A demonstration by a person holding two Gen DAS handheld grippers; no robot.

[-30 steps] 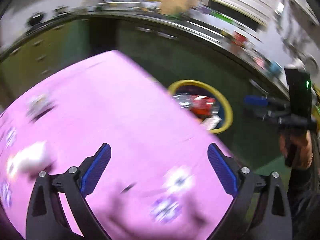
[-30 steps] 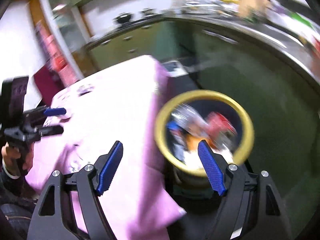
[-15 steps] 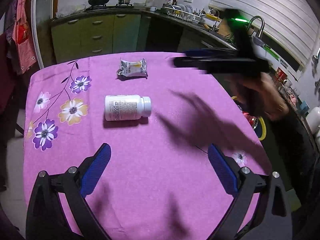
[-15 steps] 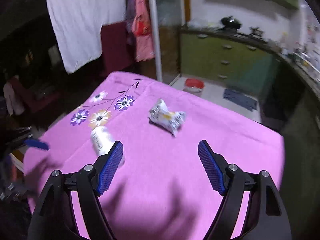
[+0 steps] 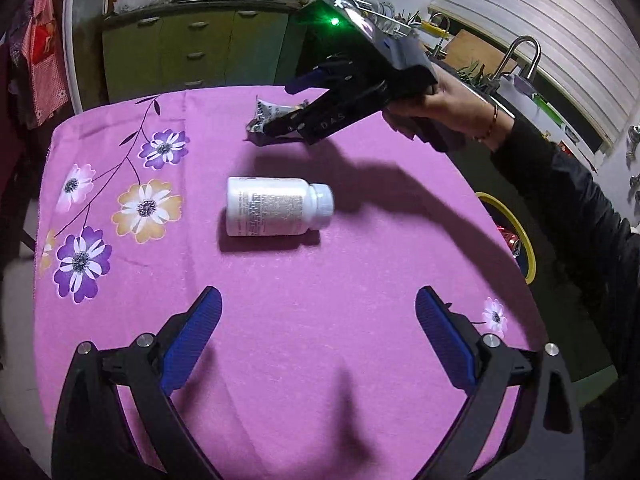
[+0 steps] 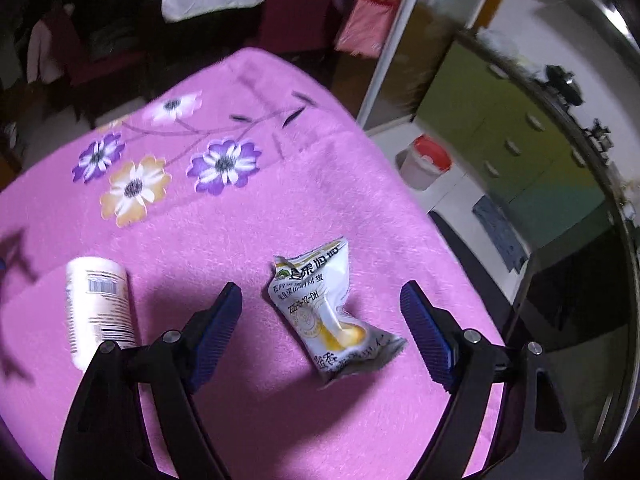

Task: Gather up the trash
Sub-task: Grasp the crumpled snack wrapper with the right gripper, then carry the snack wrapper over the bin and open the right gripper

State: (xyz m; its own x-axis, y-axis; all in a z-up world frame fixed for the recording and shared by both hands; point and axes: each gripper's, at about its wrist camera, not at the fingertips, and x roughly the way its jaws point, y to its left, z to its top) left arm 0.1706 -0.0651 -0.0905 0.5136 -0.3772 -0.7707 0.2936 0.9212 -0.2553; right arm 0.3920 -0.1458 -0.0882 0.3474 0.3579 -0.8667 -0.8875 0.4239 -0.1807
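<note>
Right wrist view: right claw opening, unpressed snack wrapper between, white bottle beside.

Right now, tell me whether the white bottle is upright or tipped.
Tipped: the bottle lies on its side on the pink cloth, its cap on and pointing sideways.

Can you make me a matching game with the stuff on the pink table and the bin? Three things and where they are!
Things:
1. white bottle
2. snack wrapper
3. yellow-rimmed bin

Places:
A. beside the table, below its edge
B. lying on its side in the middle of the cloth
C. between the open right tongs

Pairs: 1-B, 2-C, 3-A
</note>
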